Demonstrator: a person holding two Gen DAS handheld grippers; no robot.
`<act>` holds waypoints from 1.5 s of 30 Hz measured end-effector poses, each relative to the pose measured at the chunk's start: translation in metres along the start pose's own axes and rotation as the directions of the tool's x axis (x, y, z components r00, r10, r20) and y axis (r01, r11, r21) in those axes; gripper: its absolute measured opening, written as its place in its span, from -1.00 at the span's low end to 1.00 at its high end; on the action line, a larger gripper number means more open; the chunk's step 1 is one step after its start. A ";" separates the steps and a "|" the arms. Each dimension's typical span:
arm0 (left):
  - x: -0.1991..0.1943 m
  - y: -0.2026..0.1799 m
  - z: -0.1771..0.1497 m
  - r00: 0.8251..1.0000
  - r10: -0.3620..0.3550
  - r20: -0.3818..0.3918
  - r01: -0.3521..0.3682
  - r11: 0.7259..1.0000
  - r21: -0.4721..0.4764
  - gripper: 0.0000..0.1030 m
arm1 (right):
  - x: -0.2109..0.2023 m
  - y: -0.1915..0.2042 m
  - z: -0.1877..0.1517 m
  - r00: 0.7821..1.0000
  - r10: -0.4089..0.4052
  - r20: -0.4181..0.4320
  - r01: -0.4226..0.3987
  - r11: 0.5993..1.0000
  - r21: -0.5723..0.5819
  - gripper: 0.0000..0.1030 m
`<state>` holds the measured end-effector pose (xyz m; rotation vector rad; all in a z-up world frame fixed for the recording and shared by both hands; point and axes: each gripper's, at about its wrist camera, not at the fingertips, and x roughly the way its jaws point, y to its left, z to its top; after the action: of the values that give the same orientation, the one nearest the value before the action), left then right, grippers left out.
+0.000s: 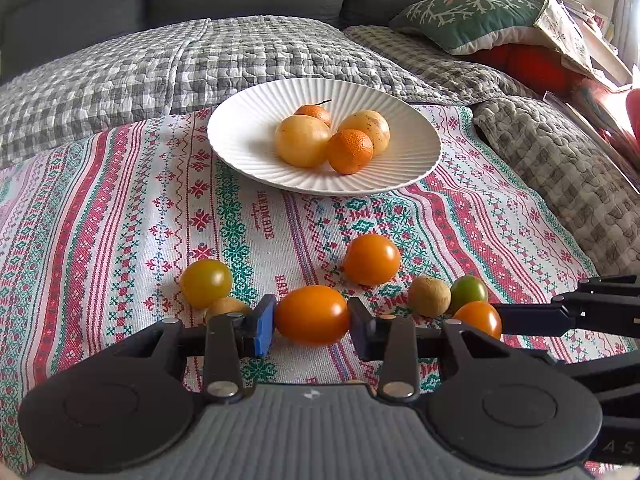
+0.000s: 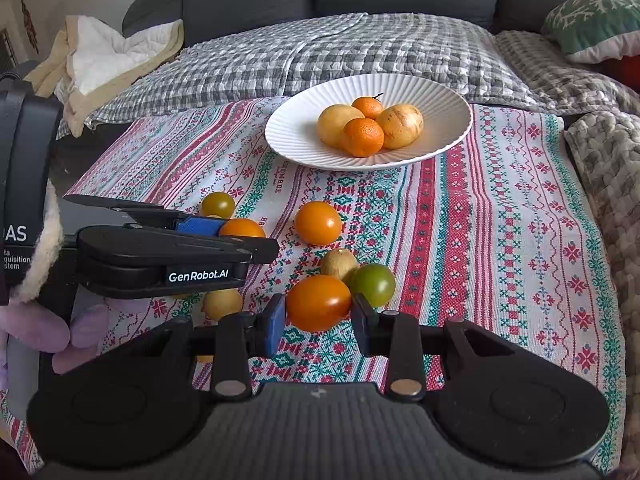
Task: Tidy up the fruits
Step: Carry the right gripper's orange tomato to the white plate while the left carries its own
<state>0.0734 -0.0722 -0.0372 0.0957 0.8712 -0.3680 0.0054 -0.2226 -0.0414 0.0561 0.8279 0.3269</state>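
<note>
A white ribbed plate (image 1: 240, 136) (image 2: 292, 136) holds two yellow fruits and two mandarins (image 1: 350, 151) (image 2: 363, 137). Several small tomatoes and fruits lie loose on the patterned cloth. My left gripper (image 1: 311, 322) is shut on an orange tomato (image 1: 312, 315), which also shows in the right wrist view (image 2: 242, 228). My right gripper (image 2: 319, 314) is shut on another orange tomato (image 2: 318, 302), seen in the left wrist view (image 1: 478, 317). Both tomatoes sit low by the cloth. A third orange tomato (image 1: 372, 259) (image 2: 318, 223) lies between the grippers and the plate.
A green tomato (image 2: 374, 284) (image 1: 469, 290), a brownish round fruit (image 2: 338, 264) (image 1: 428, 296), a yellow-green tomato (image 1: 205, 283) (image 2: 218, 205) and a pale yellow fruit (image 2: 222, 303) lie near the grippers. A grey sofa with quilts and a green cushion (image 1: 468, 16) stands behind.
</note>
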 end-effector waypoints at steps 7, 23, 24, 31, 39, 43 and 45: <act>-0.015 -0.001 0.002 0.999 -0.021 0.028 0.021 1.000 -0.005 -0.46 | -0.011 -0.010 0.004 0.998 -0.013 0.054 0.009 0.997 0.078 -0.38; -0.026 -0.004 0.021 0.995 -0.030 0.098 0.028 1.000 0.013 -0.46 | -0.029 -0.046 0.019 0.980 -0.065 0.186 0.013 0.964 0.267 -0.38; -0.025 -0.003 0.024 0.995 -0.029 0.100 0.028 1.000 0.010 -0.46 | -0.028 -0.048 0.020 0.980 -0.067 0.188 0.013 0.961 0.276 -0.38; -0.007 0.003 0.038 0.995 -0.013 0.098 0.013 1.000 -0.002 -0.46 | -0.025 -0.066 0.039 0.966 -0.044 0.255 -0.054 0.930 0.364 -0.38; 0.016 0.003 0.052 0.993 -0.018 0.117 0.015 1.000 0.028 -0.46 | 0.007 -0.071 0.059 0.967 -0.044 0.249 -0.046 0.938 0.344 -0.38; 0.027 0.002 0.061 0.991 -0.030 0.134 0.021 0.998 0.067 -0.46 | 0.024 -0.067 0.065 0.974 -0.052 0.223 -0.015 0.957 0.289 -0.38; 0.033 0.001 0.063 0.990 -0.030 0.134 0.019 0.996 0.089 -0.46 | 0.031 -0.067 0.067 0.975 -0.055 0.214 -0.006 0.963 0.271 -0.38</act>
<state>0.1390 -0.0952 -0.0212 0.1394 0.7227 -0.4308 0.0914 -0.2710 -0.0301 0.3320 0.6481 0.1779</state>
